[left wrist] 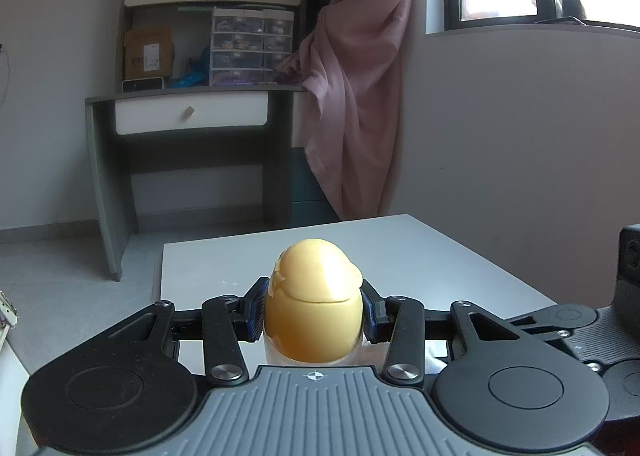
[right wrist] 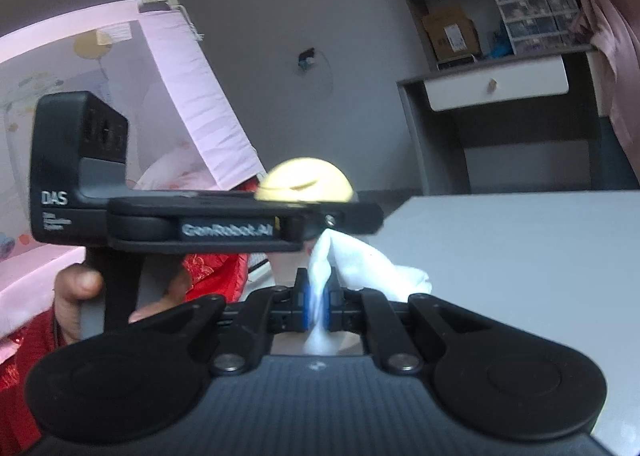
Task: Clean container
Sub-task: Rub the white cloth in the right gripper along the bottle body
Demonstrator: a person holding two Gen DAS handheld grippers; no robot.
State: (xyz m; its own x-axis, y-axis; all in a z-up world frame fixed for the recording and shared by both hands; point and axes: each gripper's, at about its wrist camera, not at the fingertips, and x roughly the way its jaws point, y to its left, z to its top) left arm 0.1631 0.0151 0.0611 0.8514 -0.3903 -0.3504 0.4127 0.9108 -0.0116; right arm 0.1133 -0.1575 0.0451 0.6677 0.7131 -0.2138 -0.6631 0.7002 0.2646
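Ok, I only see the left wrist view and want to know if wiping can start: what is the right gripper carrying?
Observer: The right gripper is shut on a crumpled white cloth, pinched between its blue pads.
Operator: Where is the cloth relative to the yellow egg-shaped container I see clamped?
Observer: Its tip points up just under the left gripper, below the container's rounded top. That gripper hides whether they touch.
Operator: What is holding the left side?
Observer: A hand wraps the left gripper's handle, with red patterned fabric behind it.
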